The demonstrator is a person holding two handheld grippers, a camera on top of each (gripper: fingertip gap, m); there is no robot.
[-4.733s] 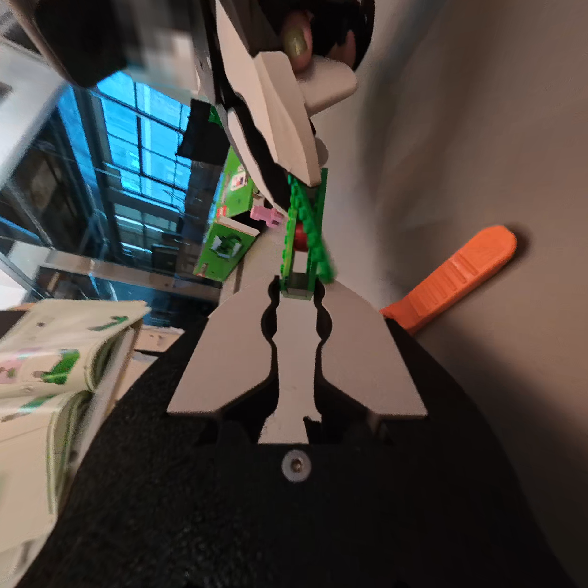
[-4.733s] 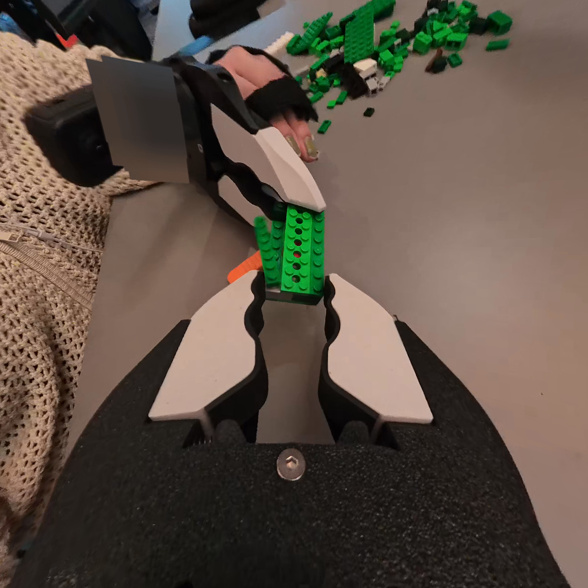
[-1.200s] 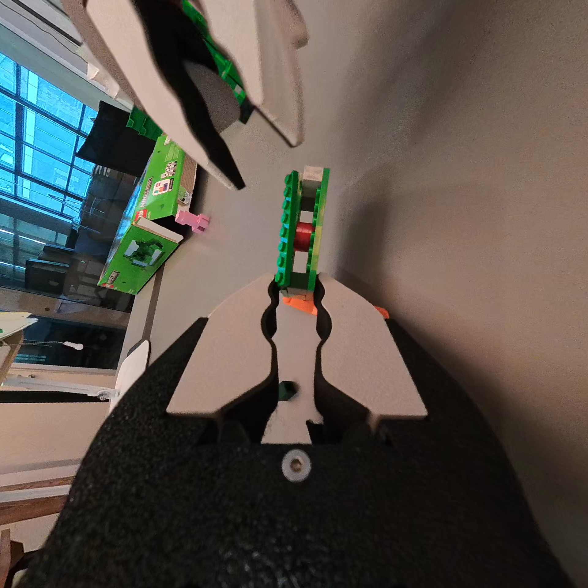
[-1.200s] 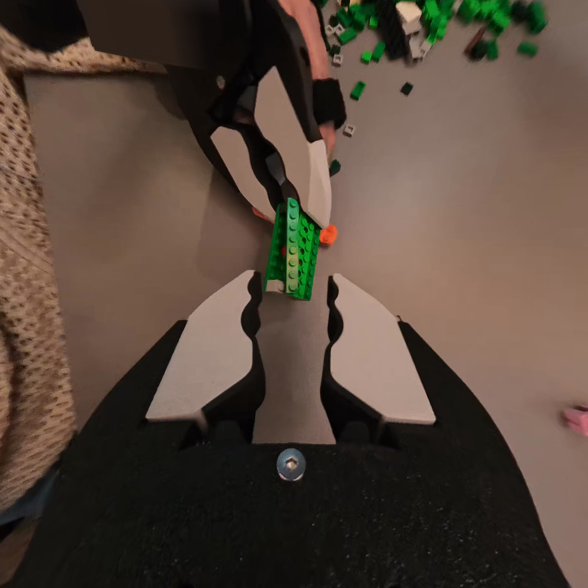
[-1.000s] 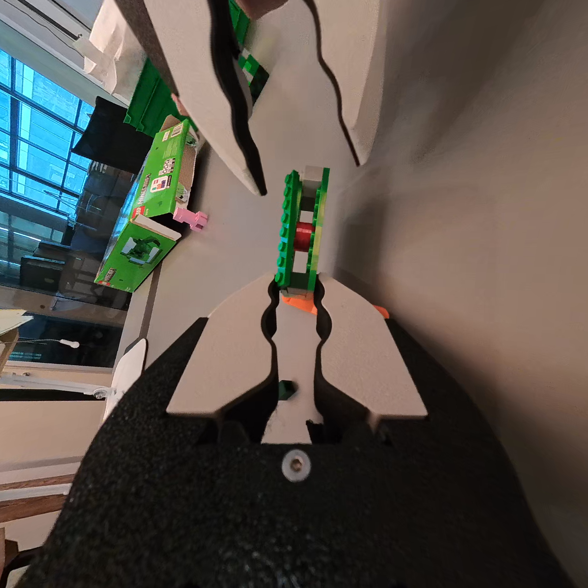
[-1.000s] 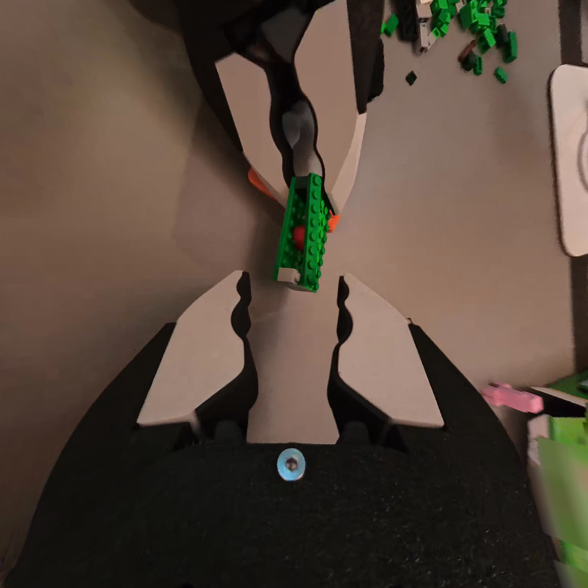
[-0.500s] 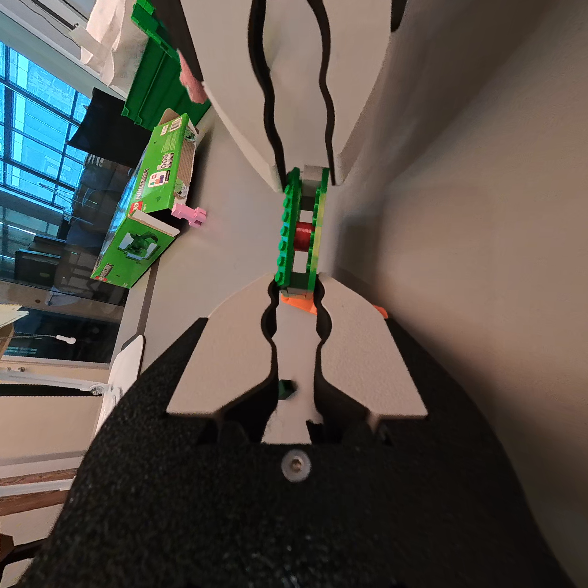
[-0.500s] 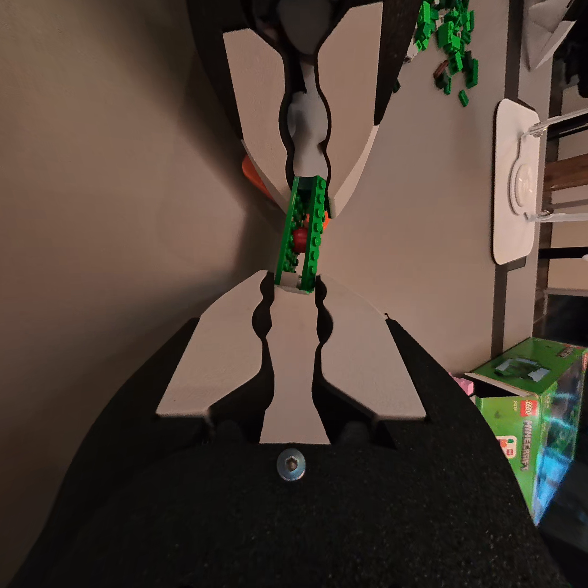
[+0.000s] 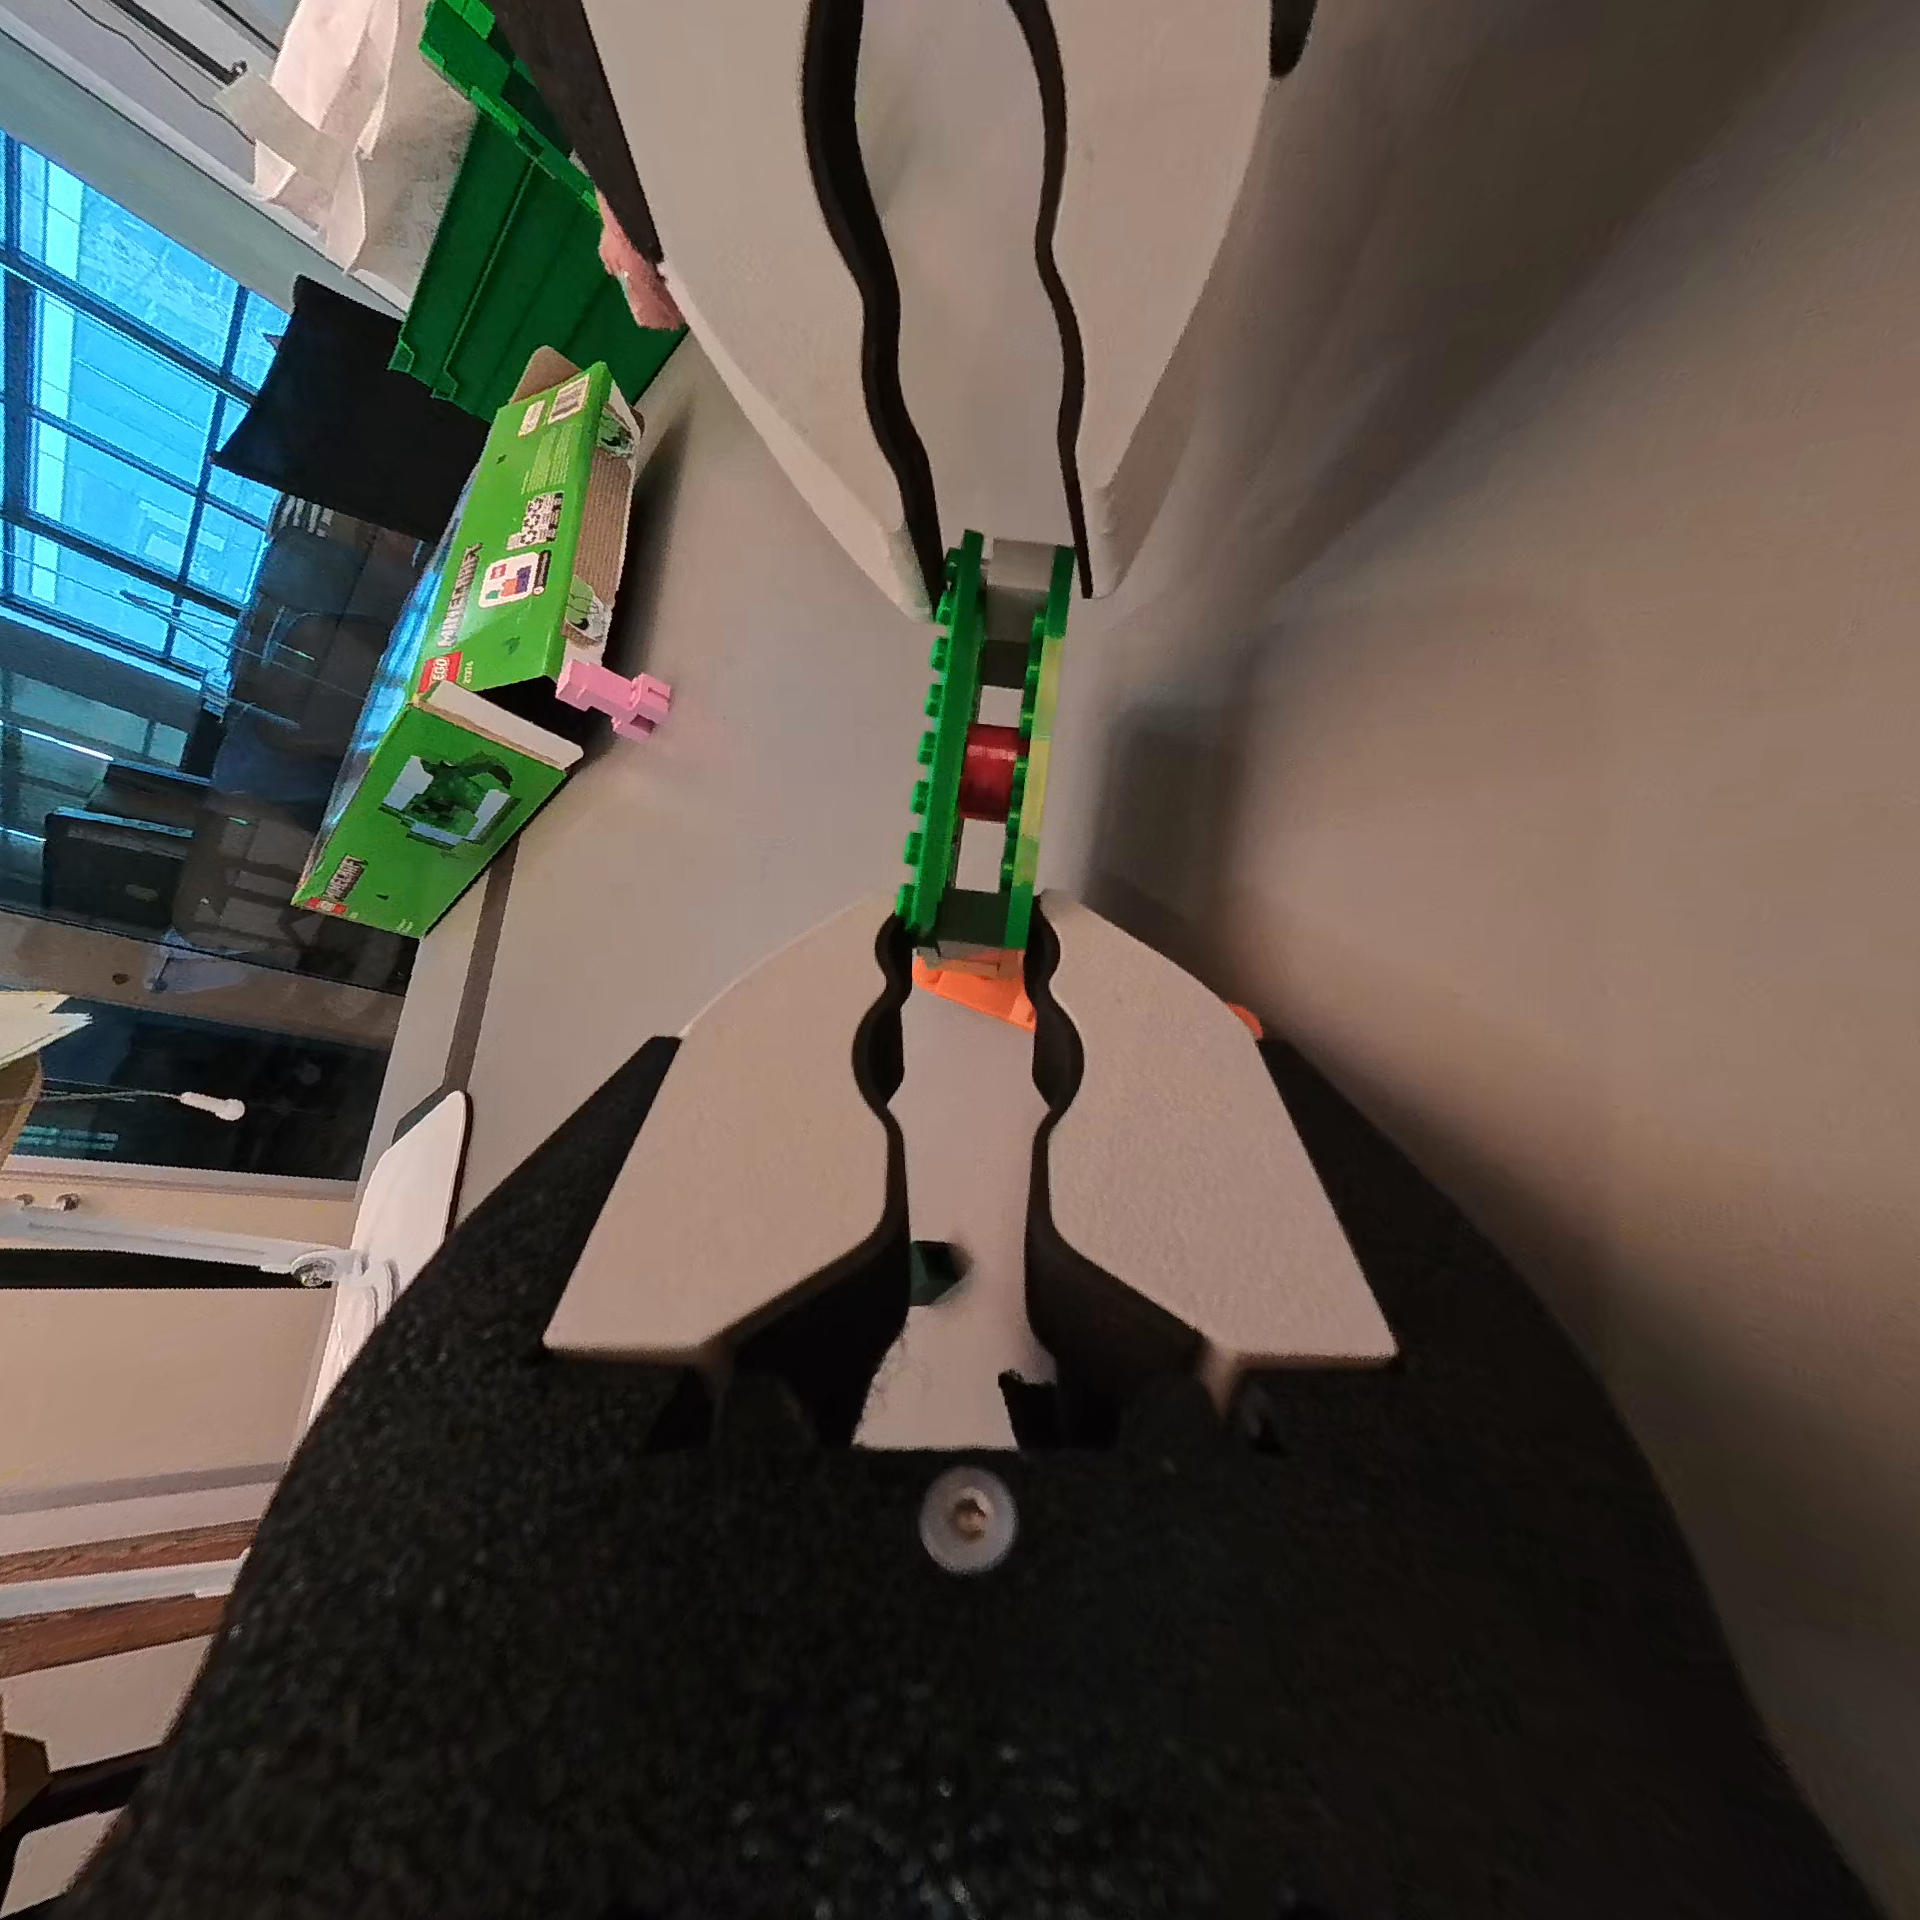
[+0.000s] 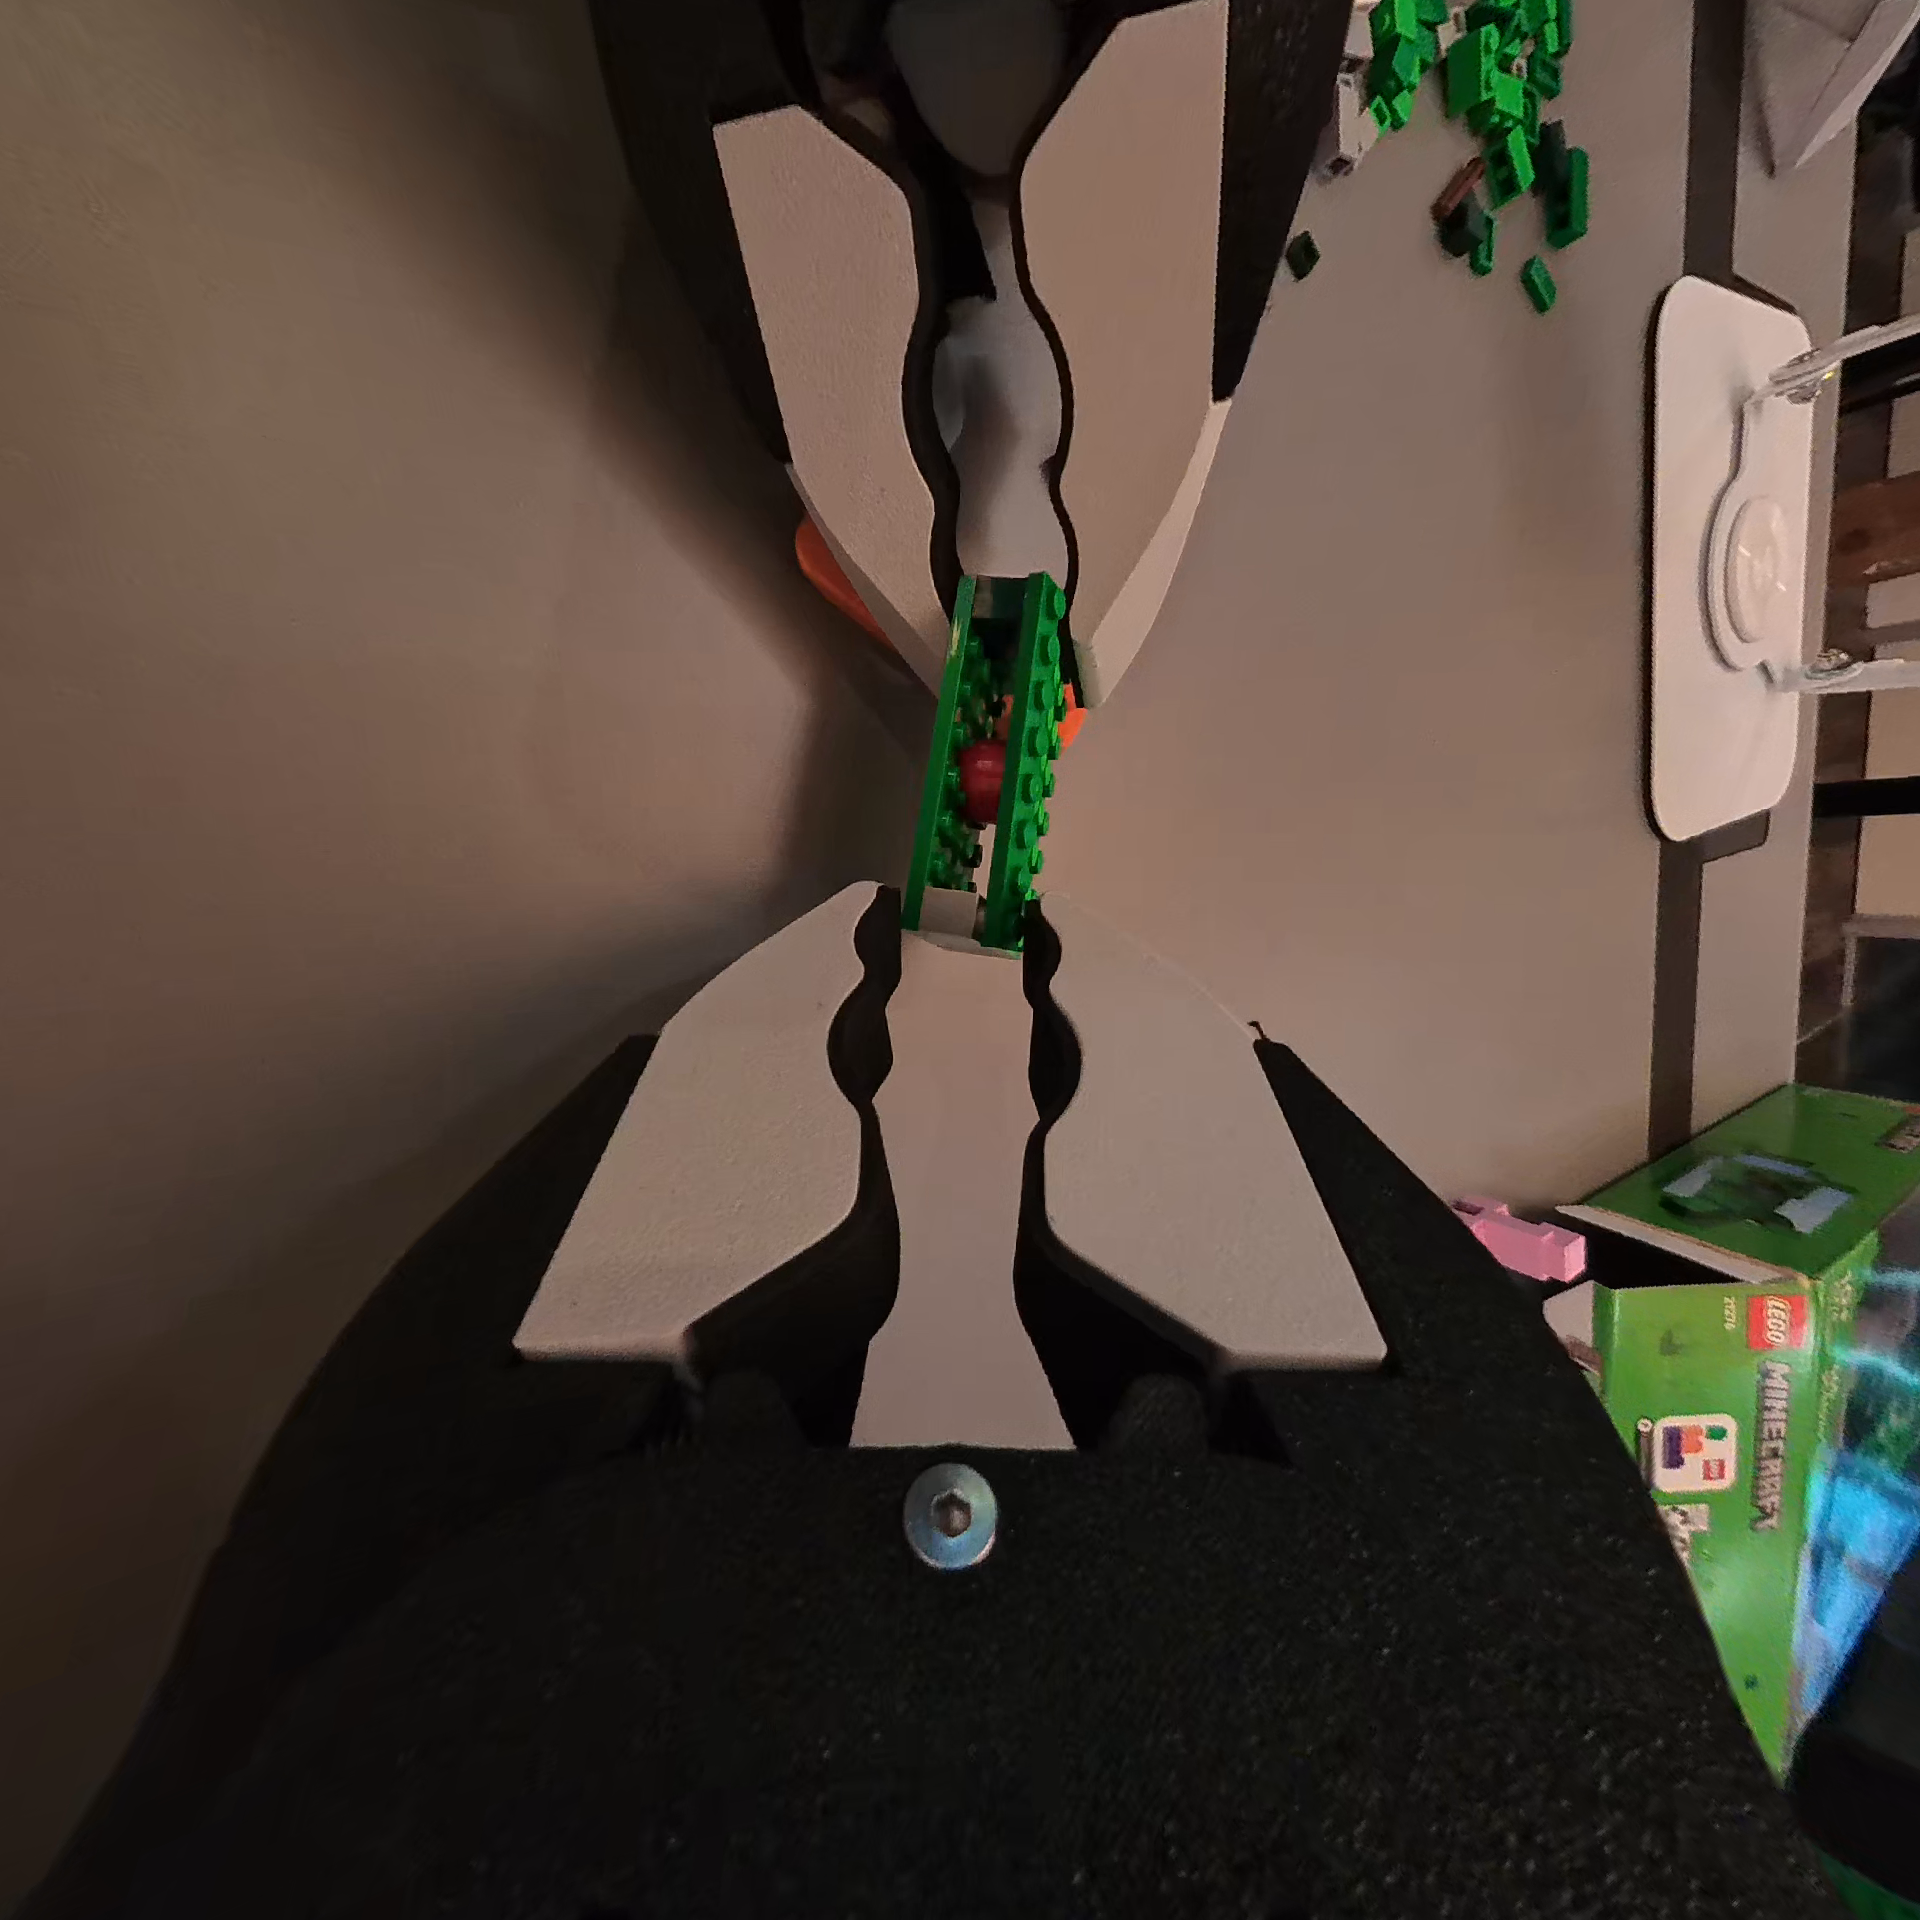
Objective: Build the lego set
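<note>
A small green lego assembly (image 9: 982,748) of two studded plates with grey blocks and a red round piece between them is held on edge above the grey table. My left gripper (image 9: 966,925) is shut on its near end. My right gripper (image 10: 961,914) is shut on the other end and shows opposite in the left wrist view (image 9: 997,566). In the right wrist view the assembly (image 10: 997,758) spans between both grippers, with the left gripper (image 10: 1013,592) at its far end. An orange piece (image 9: 977,987) sits under the assembly at the left gripper's tips.
A green lego box (image 9: 468,665) lies on the table with a pink lego figure (image 9: 613,696) beside it; both also show in the right wrist view (image 10: 1745,1351). A pile of loose green bricks (image 10: 1486,94) lies far off. A white pad (image 10: 1725,561) sits at the table edge. There is about 5 cm between the tips of the two grippers.
My right gripper swung round to face the left one, came in onto the free end of the assembly and closed on it. My left gripper kept its hold.
</note>
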